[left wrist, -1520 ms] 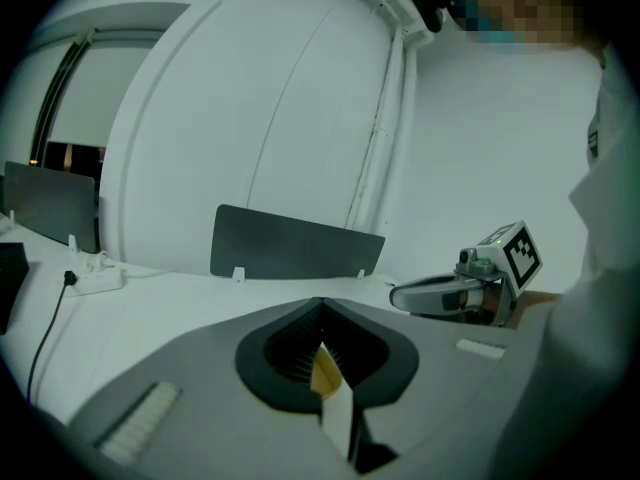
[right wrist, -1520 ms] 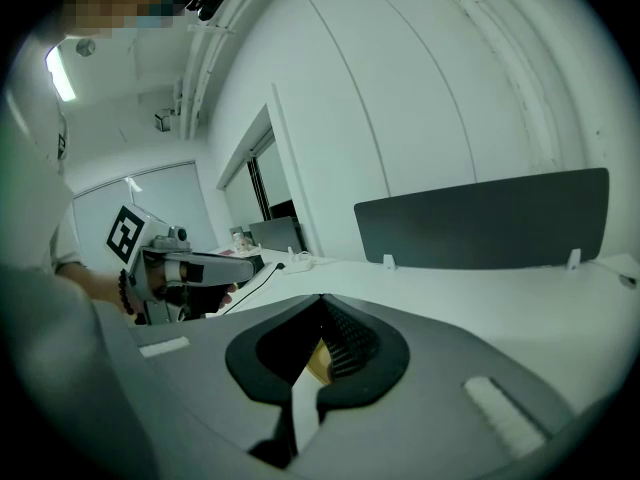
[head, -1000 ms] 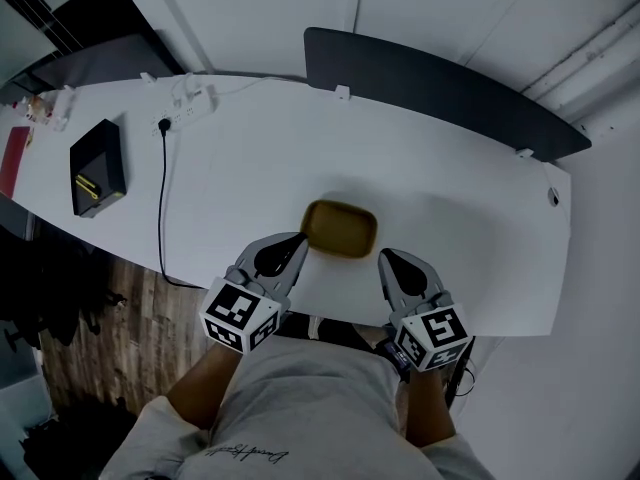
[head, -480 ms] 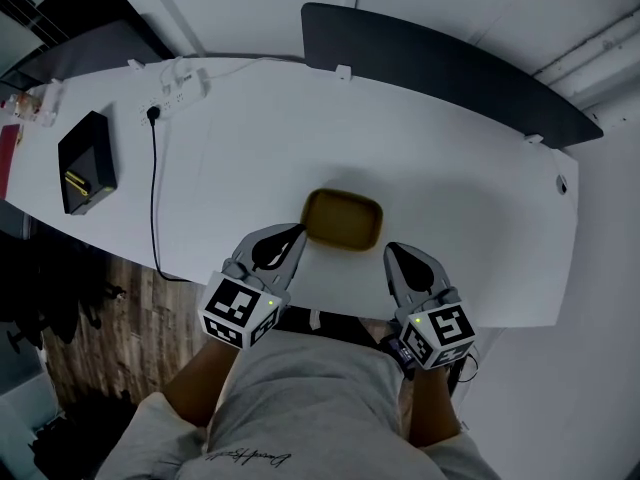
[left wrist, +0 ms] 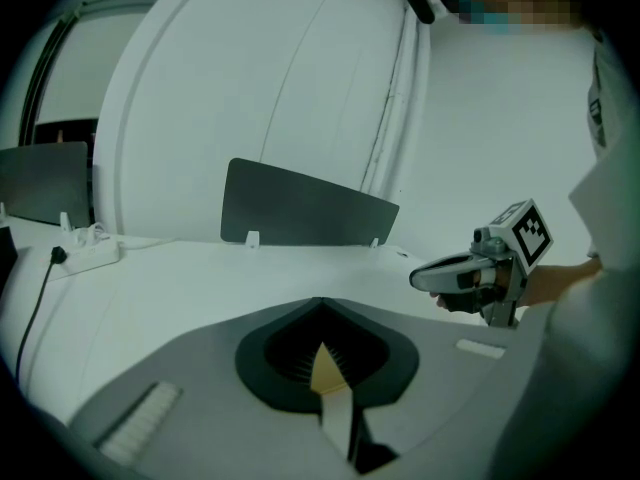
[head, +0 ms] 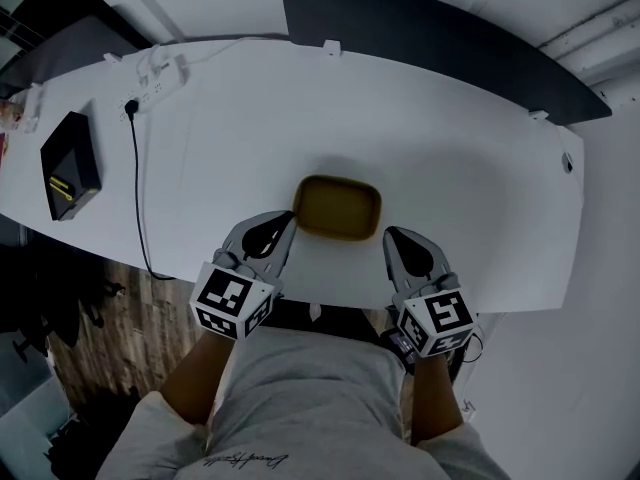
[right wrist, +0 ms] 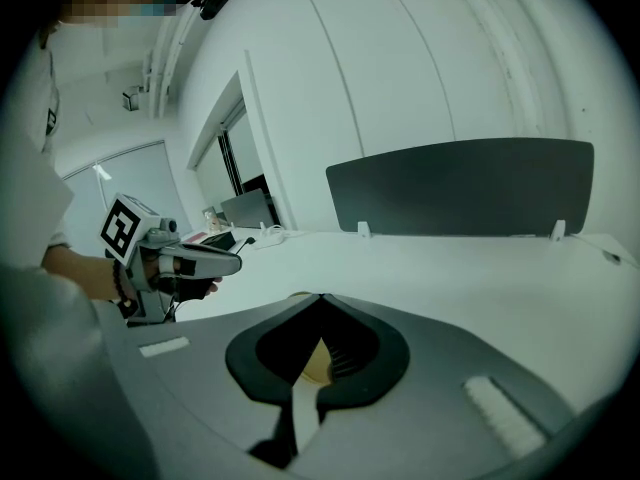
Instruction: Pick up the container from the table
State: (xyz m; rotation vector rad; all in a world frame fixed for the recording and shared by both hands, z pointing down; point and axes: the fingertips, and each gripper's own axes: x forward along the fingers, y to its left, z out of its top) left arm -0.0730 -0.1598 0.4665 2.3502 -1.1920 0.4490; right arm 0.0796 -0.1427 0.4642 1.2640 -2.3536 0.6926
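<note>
Hardly anything has moved: left gripper and right gripper still flank the yellow container, fingers closed and empty. It sits on the worktop, not yet lifted.

Office-type workroom. A long white desk carries a dark divider panel clipped along its far edge and a power strip at its far-left corner. Wood-plank floor lies below its near edge.
</note>
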